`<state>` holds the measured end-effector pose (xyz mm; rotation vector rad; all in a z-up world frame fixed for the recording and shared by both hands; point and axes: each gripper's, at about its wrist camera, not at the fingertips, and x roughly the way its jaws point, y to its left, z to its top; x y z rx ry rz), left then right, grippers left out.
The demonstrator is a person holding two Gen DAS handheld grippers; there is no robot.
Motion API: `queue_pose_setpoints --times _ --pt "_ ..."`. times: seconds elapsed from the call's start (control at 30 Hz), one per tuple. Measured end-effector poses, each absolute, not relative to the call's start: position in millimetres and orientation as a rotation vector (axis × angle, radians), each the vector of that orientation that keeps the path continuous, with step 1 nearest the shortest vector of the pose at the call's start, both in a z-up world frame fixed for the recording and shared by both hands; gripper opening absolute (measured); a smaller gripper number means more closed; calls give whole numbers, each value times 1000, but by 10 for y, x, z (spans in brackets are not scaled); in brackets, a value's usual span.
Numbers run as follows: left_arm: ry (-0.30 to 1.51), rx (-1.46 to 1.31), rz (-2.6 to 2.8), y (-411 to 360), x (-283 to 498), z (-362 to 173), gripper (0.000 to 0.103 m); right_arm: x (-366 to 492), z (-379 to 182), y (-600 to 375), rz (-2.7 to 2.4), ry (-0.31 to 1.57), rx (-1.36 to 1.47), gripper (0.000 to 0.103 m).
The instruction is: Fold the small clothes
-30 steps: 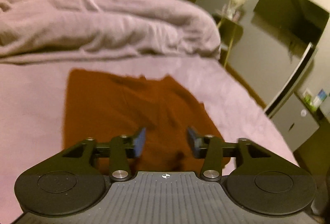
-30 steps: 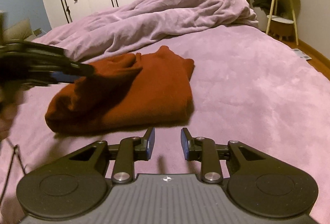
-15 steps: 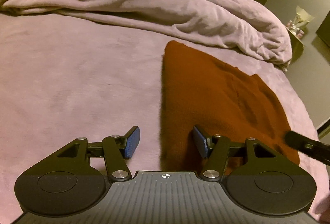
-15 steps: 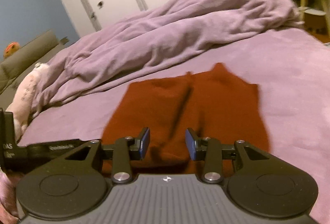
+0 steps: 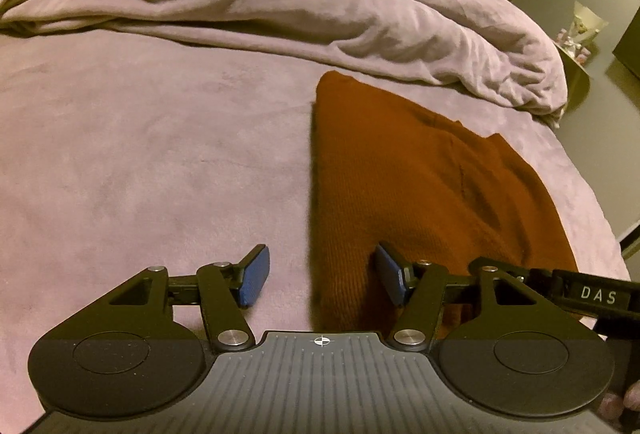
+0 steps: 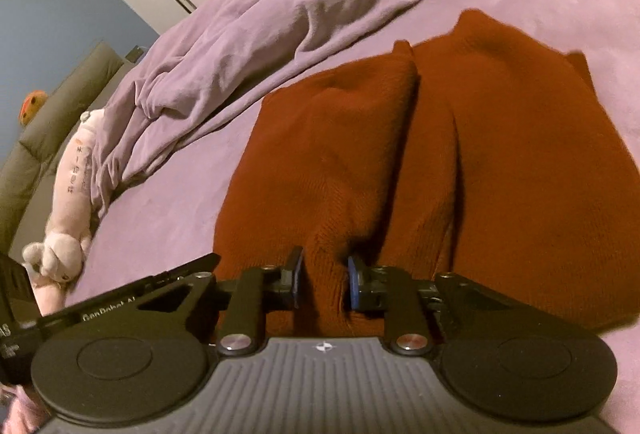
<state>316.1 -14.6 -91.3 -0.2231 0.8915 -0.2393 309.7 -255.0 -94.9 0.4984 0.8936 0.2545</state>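
Knitwear lay on the bed [image 5: 140,154]: a rust-brown knitted garment [image 5: 400,186], already doubled over with a crease running near to far, sat to the right of centre on the mauve sheet, just in front of the bunched purple duvet [image 5: 320,6]; a plush toy [image 6: 68,194] lay at the far left beside the headboard. The left gripper [image 5: 322,276] stood wide apart, straddling the garment's near left edge, one finger over the bare sheet and the other over the knit, pinching nothing; the right gripper [image 6: 322,280] had its fingers drawn narrow about a raised ridge of fabric at the near hem, apparently gripping it, though full contact on both pads could not be confirmed. The step in hand looked like taking the near edge for another fold; next, the left gripper would need to drop and close on its corner, then both would carry the hem toward the far edge together, level, so the knit did not skew.
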Motion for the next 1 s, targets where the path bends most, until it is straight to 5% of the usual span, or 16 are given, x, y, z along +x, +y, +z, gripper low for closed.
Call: queue_pose_setpoints --times 0.2,0.47,0.5,0.6,0.63,0.8,1.0 --pt "862 -198 -236 -112 3070 -738 78 2910 -606 -2483 162 757 282 14" --pt "902 -223 -247 -183 3168 -933 78 2847 -825 -2540 106 818 167 7" --pt "901 -226 -246 -179 3165 -932 78 2846 -786 -2580 115 808 199 11" --pt "903 -227 -242 -168 3163 -931 78 2854 -732 -2835 80 796 335 52" --pt "902 -228 -243 -166 3159 -932 78 2877 -750 -2894 76 798 373 57" --pt "902 -224 -240 -164 3160 -926 78 3041 -977 -3136 131 875 635 58" --pt "915 -235 -246 -157 3185 -932 78 3299 -1045 -2907 194 903 629 59"
